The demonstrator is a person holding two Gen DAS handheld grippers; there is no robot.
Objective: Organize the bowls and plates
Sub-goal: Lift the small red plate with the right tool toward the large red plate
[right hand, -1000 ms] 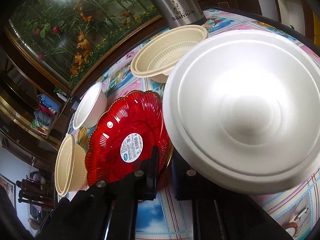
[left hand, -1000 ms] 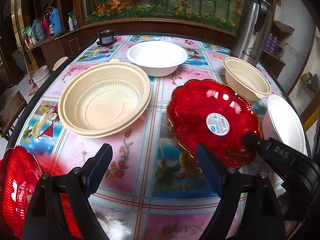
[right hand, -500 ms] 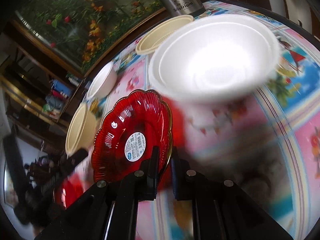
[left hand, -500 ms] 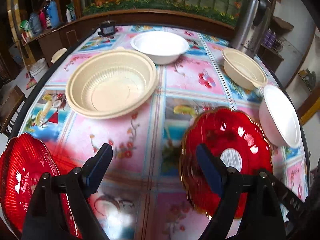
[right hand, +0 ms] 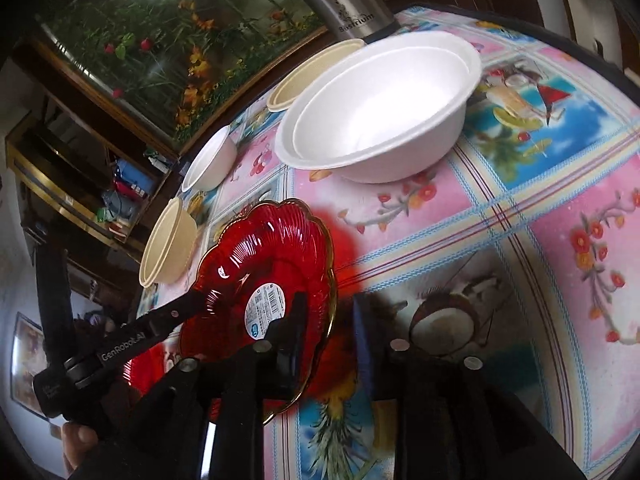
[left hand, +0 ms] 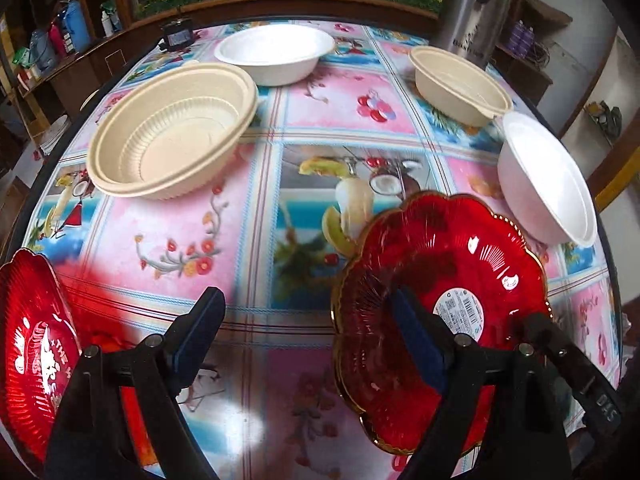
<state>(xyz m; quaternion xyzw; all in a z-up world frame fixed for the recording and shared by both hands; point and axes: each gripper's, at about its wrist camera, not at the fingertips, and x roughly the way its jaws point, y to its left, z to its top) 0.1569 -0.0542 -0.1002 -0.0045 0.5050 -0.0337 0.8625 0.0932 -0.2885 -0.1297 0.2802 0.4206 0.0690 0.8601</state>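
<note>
Left gripper (left hand: 308, 328): jaws wide, empty, above tablecloth (left hand: 248, 216).
Right gripper (right hand: 328, 320): jaws just opening, rim of red scalloped plate (right hand: 272, 264) between, released.

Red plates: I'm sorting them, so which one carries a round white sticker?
The red plate at the right gripper, sticker near its middle; the other red plate at the table's left edge shows none.

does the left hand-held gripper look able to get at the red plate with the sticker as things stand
Probably yes: the left hand-held gripper is open, one finger already over the red plate, but the right hand-held gripper, jaws just opening, is still at its rim.
</note>
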